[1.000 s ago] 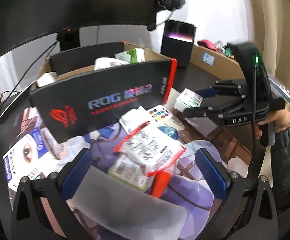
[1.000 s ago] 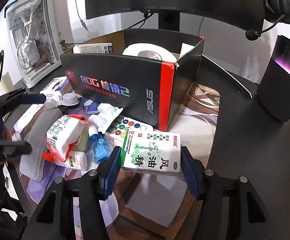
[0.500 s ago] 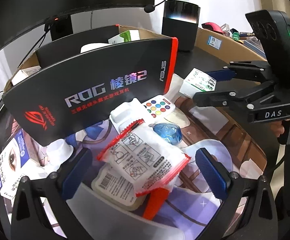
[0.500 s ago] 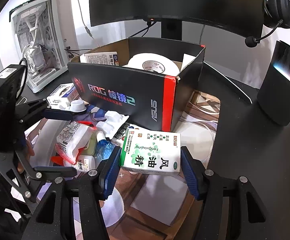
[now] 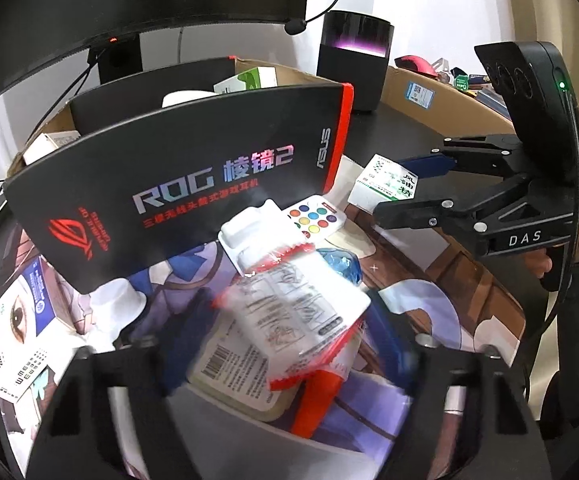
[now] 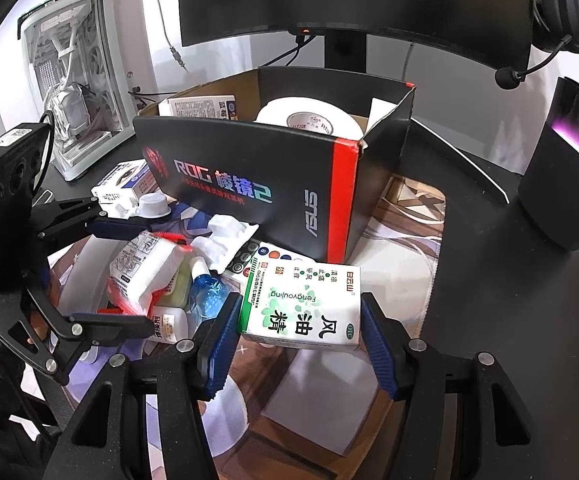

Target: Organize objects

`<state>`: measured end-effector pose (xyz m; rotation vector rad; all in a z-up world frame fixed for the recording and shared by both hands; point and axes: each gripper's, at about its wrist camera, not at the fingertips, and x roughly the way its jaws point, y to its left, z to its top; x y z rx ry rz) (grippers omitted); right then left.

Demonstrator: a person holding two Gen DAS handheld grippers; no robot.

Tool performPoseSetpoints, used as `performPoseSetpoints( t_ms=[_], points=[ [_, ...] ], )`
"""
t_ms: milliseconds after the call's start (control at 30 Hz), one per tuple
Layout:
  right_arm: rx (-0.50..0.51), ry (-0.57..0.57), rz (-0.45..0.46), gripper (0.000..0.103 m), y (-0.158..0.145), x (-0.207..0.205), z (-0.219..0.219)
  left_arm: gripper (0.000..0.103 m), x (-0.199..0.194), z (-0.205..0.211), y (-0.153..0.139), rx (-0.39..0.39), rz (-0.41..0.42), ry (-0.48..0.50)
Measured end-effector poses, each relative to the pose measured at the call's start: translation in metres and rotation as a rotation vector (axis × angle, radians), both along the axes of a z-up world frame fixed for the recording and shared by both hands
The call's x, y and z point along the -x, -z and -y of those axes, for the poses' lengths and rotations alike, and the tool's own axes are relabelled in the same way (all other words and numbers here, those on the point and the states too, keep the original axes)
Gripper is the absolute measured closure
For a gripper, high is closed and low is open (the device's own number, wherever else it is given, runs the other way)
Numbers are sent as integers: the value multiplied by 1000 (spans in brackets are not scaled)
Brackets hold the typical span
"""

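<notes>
**Two claws loaded for boxing**

Right claw (image 6: 299, 336) clenches the white-green carton (image 6: 301, 304) flat-sided, just above the bench (image 6: 509, 288). Left claw (image 5: 285, 344), just closing, straddles the red-edged packet (image 5: 301, 312); contact unclear. Beyond stands the open ROG box (image 6: 249, 188), the likely destination.

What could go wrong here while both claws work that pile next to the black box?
1. The left claw has just been closing around the white red-edged packet, which lies atop a loose pile; squeezing may shove the small blue bottle or drag neighbours along.
2. The right claw grips the white and green carton low, near the black ROG box; lifting carelessly could catch the box wall.
</notes>
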<state>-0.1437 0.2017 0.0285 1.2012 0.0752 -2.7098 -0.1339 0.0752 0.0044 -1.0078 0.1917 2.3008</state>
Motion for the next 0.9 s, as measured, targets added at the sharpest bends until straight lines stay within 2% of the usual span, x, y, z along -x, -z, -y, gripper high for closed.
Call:
performPoseSetpoints(
  t_ms=[567, 733, 900],
  points=[
    [3, -10, -7, 44, 2, 2, 1, 36, -3, 5, -7, -11, -36, -8],
    [19, -7, -39, 44, -5, -1, -2, 36, -5, 10, -14, -34, -49, -11],
    [60, -10, -109, 44, -18, -7, -6, 36, -7, 18, -25, -59, -71, -23]
  ],
)
